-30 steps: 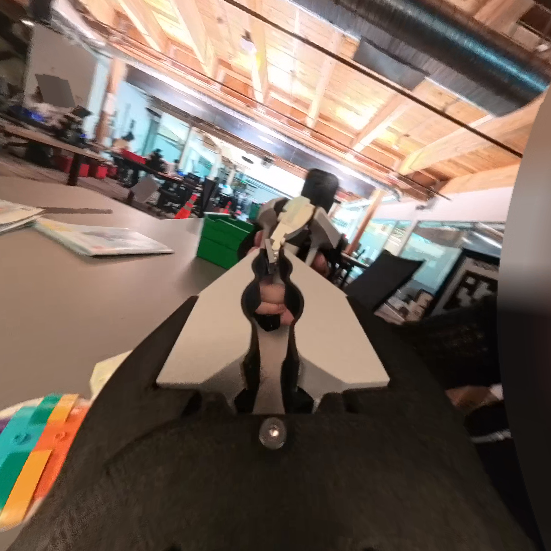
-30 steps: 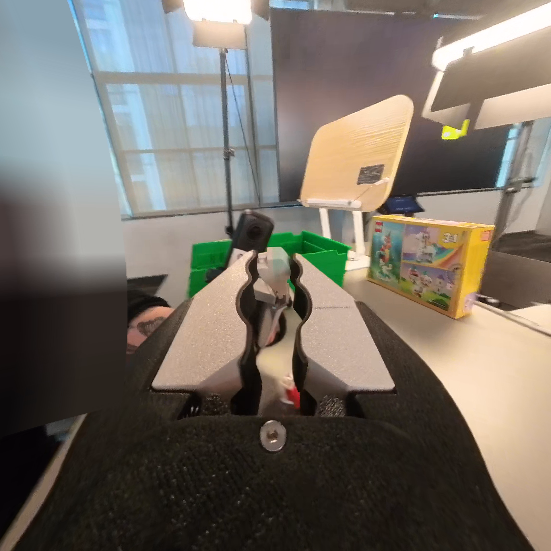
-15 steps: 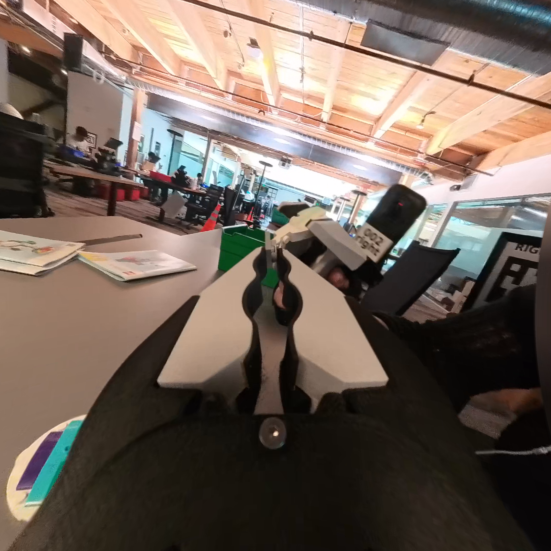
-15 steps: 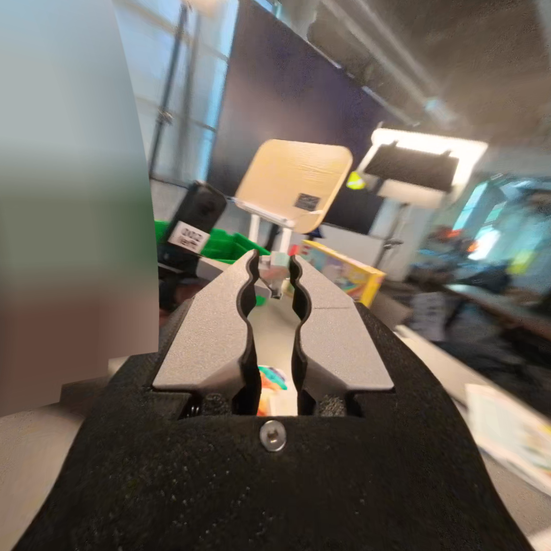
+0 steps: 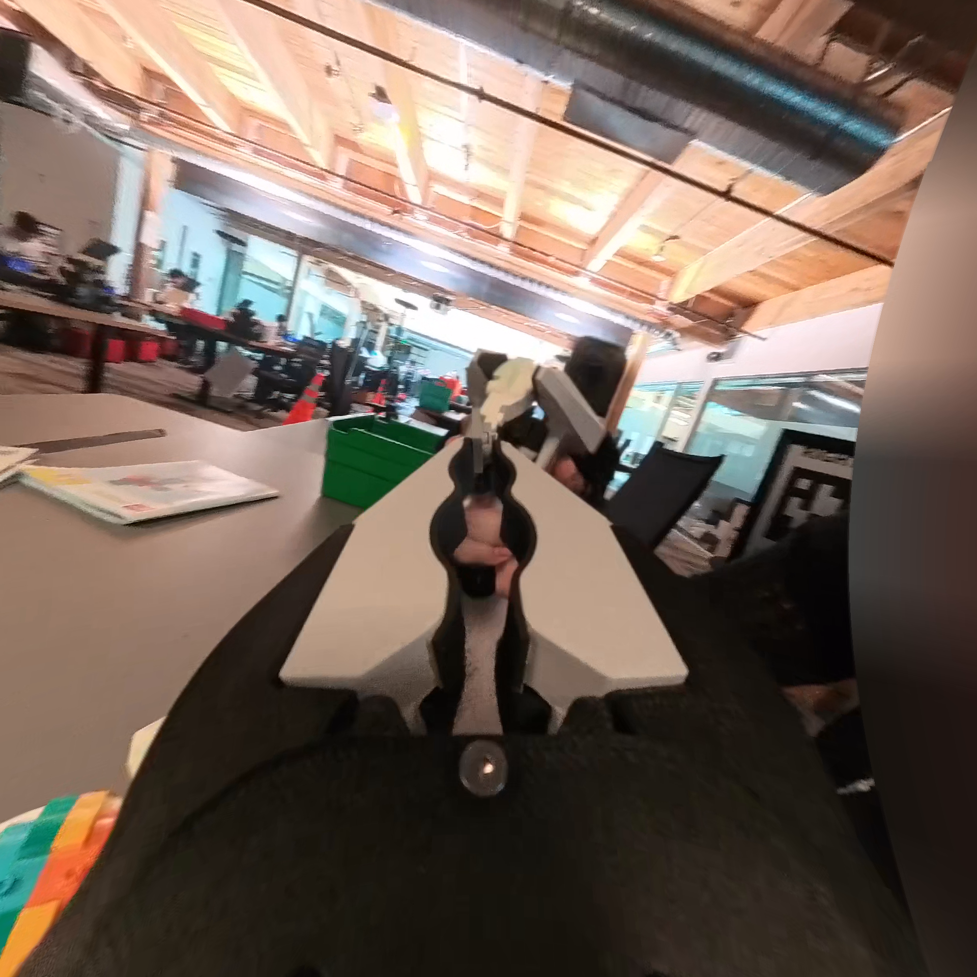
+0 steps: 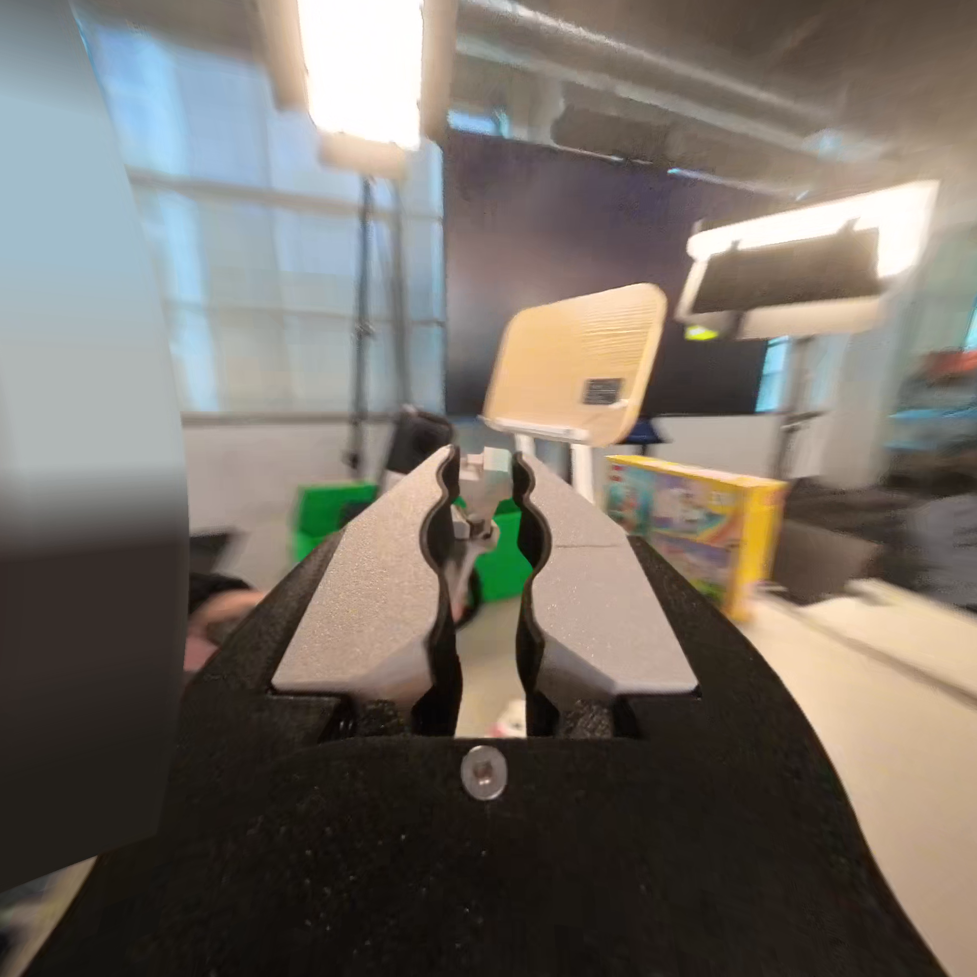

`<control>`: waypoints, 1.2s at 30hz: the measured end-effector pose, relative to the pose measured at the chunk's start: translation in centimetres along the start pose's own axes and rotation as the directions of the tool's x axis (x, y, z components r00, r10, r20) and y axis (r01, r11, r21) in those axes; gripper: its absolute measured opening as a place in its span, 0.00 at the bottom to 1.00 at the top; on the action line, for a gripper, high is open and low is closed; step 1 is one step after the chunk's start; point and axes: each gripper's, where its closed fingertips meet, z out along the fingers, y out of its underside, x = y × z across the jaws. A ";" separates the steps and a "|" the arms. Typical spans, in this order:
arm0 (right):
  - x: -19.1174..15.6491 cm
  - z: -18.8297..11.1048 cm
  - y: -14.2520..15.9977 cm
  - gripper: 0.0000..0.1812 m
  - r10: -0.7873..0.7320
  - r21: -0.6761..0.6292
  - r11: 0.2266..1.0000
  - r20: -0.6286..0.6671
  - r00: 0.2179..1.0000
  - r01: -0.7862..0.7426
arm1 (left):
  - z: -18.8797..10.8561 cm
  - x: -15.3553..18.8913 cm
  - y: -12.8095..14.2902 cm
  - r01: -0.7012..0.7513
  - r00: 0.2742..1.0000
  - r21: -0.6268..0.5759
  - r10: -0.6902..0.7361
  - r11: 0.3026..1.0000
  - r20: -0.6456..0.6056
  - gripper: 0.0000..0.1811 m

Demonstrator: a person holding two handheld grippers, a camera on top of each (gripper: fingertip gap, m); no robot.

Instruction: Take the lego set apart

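Left wrist view: left gripper (image 5: pixel 484 449) is raised off the table, pinching a grey lego piece (image 5: pixel 480 446) at its tips; ahead, right gripper (image 6: pixel 484 465) clamps the white lego (image 5: pixel 505 394). Joint blurred.

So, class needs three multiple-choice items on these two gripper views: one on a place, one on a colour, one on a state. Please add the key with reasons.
1. Where does the yellow box stand?
A. on the table, right of the green bin
B. inside the green bin
C. on the floor

2. What colour is the bin on the table?
A. red
B. green
C. blue

3. How is the white lego piece held?
A. lying loose on the table
B. by one gripper only
C. between both grippers, in the air

Key: 1 A, the yellow box stands on the table right of the green bin. 2 B, its walls are green. 3 C, the right gripper and left gripper both pinch the white lego piece.
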 end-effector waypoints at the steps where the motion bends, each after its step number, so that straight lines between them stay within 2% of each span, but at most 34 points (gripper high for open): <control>1: 0.0 0.1 0.2 0.10 -0.146 -0.044 0.989 -0.055 0.988 0.144 | 0.0 -0.3 0.0 -0.007 1.000 0.004 0.007 1.000 0.024 0.03; 2: -0.1 0.2 0.3 0.10 -0.266 -0.082 0.962 -0.096 0.959 0.259 | 0.0 -0.5 0.0 -0.016 0.999 0.004 0.015 1.000 0.049 0.03; 5: -0.1 0.3 0.6 0.10 -0.487 -0.164 0.871 -0.171 0.857 0.462 | -0.1 -1.1 0.0 -0.032 0.995 0.004 0.032 0.999 0.096 0.03; 7: -0.5 0.4 0.9 0.10 -0.706 -0.248 0.706 -0.178 0.685 0.663 | -0.2 -1.2 0.0 -0.007 0.995 0.016 0.005 1.000 0.095 0.03; 9: -1.0 0.6 1.4 0.10 -0.879 -0.320 0.477 -0.149 0.453 0.819 | -0.2 -1.4 0.2 0.009 0.995 0.018 -0.011 1.000 0.104 0.03; 10: -1.1 0.7 1.8 0.10 -0.923 -0.343 0.384 -0.127 0.362 0.857 | -0.3 -1.6 0.3 0.017 0.993 0.018 -0.019 1.000 0.113 0.03; 15: -1.2 0.9 3.1 0.10 -0.998 -0.401 0.069 -0.032 0.061 0.913 | -0.4 -2.3 0.8 0.073 0.989 0.025 -0.076 0.997 0.131 0.03; 17: -1.2 0.9 3.3 0.10 -0.998 -0.406 0.058 -0.020 0.055 0.912 | -0.5 -2.5 1.0 0.094 0.987 0.031 -0.097 0.995 0.128 0.03; 18: -1.1 0.9 3.3 0.10 -0.992 -0.398 0.125 -0.035 0.121 0.909 | -0.5 -2.5 1.0 0.100 0.986 0.030 -0.103 0.995 0.129 0.03; 19: -0.9 0.9 3.1 0.10 -0.962 -0.380 0.270 -0.070 0.264 0.885 | -0.5 -2.6 1.0 0.103 0.986 0.031 -0.106 0.994 0.131 0.03; 21: -0.2 0.7 2.2 0.10 -0.738 -0.280 0.671 -0.157 0.657 0.687 | -0.5 -2.4 0.8 0.101 0.987 0.039 -0.105 0.994 0.121 0.03; 22: 0.2 0.5 1.8 0.10 -0.595 -0.219 0.800 -0.175 0.784 0.558 | -0.4 -2.4 0.7 0.083 0.988 0.033 -0.087 0.996 0.131 0.03; 23: 0.4 0.4 1.8 0.10 -0.558 -0.206 0.827 -0.179 0.811 0.523 | -0.3 -2.6 0.7 0.075 0.985 0.026 -0.078 0.997 0.151 0.03; 24: 0.3 0.5 2.3 0.10 -0.670 -0.257 0.738 -0.163 0.724 0.625 | -0.3 -2.9 0.9 0.079 0.984 0.022 -0.081 0.997 0.158 0.03; 26: -0.6 0.8 3.5 0.10 -0.945 -0.387 0.319 -0.056 0.323 0.865 | -0.3 -3.2 1.3 0.097 0.983 0.020 -0.098 0.995 0.153 0.03; 27: -0.7 0.9 3.9 0.10 -0.982 -0.411 0.177 -0.017 0.187 0.894 | -0.3 -3.4 1.5 0.092 0.981 0.020 -0.094 0.996 0.167 0.03; 28: -0.8 0.8 3.9 0.10 -0.986 -0.415 0.151 -0.002 0.165 0.897 | -0.3 -3.3 1.6 0.104 0.981 0.020 -0.106 0.994 0.162 0.03; 30: -0.7 0.7 3.7 0.10 -0.977 -0.408 0.197 -0.012 0.211 0.891 | -0.2 -3.3 1.5 0.080 0.982 0.012 -0.080 0.997 0.174 0.03; 31: -0.6 0.7 3.7 0.10 -0.957 -0.398 0.279 -0.038 0.288 0.874 | -0.2 -3.3 1.5 0.079 0.981 0.012 -0.080 0.997 0.175 0.03; 33: -0.3 0.5 3.2 0.10 -0.855 -0.355 0.507 -0.092 0.511 0.785 | -0.2 -3.4 1.5 0.093 0.980 0.019 -0.095 0.995 0.174 0.03; 34: -0.1 0.4 3.1 0.10 -0.835 -0.345 0.540 -0.102 0.541 0.768 | -0.2 -3.5 1.5 0.085 0.979 0.014 -0.086 0.996 0.187 0.03; 35: -0.2 0.4 3.2 0.10 -0.864 -0.359 0.493 -0.094 0.495 0.793 | -0.1 -3.6 1.4 0.081 0.976 0.012 -0.082 0.997 0.200 0.03; 36: -0.4 0.5 3.5 0.09 -0.918 -0.387 0.384 -0.065 0.391 0.838 | -0.1 -3.6 1.5 0.097 0.975 0.018 -0.099 0.995 0.198 0.03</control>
